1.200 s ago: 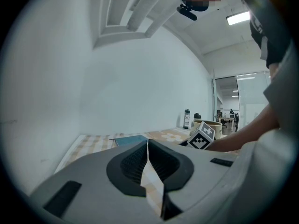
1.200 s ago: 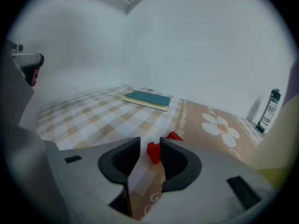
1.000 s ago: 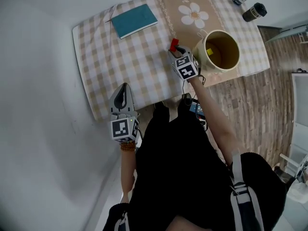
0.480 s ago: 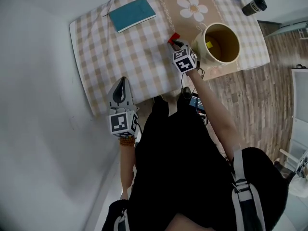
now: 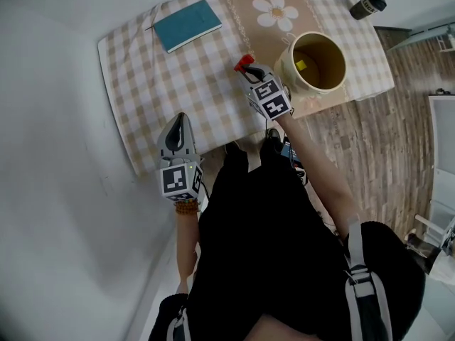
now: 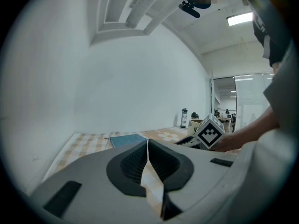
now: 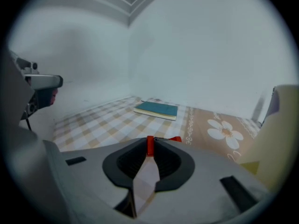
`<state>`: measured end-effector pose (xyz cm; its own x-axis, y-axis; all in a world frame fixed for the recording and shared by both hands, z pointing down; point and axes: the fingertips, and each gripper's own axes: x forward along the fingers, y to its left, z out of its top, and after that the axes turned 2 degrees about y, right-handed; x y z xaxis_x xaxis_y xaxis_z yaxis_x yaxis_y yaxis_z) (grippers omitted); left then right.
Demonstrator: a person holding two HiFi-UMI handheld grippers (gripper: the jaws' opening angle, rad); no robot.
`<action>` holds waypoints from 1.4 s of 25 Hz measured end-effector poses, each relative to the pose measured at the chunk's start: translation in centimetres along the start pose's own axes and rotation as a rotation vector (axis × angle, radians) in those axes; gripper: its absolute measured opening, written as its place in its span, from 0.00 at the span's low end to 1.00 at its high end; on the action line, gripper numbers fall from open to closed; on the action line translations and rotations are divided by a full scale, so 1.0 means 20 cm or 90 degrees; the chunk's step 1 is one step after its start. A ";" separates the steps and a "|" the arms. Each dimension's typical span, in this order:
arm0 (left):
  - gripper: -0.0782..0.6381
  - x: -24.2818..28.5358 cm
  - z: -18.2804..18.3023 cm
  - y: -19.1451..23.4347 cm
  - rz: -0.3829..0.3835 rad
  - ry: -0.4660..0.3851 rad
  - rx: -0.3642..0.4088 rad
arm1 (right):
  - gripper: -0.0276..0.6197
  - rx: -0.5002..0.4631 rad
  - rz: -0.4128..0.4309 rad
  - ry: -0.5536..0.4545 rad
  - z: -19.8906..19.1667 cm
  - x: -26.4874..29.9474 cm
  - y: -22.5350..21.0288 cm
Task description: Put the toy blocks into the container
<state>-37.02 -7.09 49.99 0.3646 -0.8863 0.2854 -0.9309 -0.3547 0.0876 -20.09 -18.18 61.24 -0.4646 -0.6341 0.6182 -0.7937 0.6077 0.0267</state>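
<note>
- At the upper right of the head view, a round cream plastic container point(image 5: 286, 61) stands on the checked tablecloth point(image 5: 142, 77), holding one small yellow toy block point(image 5: 301, 65).
- Just left of it, the right gripper point(image 5: 247, 67) has just been closing its jaws, which now pinch a small red toy block point(image 7: 149, 145) at their tips.
- At lower left, the left gripper point(image 5: 180, 121) has its jaws pressed together on nothing.
- At upper left lies a teal notebook point(image 5: 187, 24).
</note>
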 end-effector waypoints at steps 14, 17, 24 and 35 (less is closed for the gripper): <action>0.12 0.32 0.10 -0.58 -0.117 -0.001 0.045 | 0.13 -0.053 0.087 -0.123 0.02 -0.77 0.16; 0.12 0.38 0.15 -0.74 -0.141 -0.010 0.055 | 0.13 -0.041 0.081 -0.169 0.10 -0.98 0.09; 0.12 0.48 0.31 -1.05 -0.156 -0.053 0.077 | 0.13 0.001 0.023 -0.293 0.24 -1.47 -0.25; 0.12 0.55 0.27 -1.28 -0.116 -0.039 0.081 | 0.13 0.054 -0.141 -0.221 -0.25 -1.61 -1.08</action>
<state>-9.11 -9.45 45.70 0.5313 -0.8190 0.2166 -0.8401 -0.5423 0.0099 13.94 -8.47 44.69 -0.3722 -0.8776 0.3023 -0.9123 0.4058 0.0549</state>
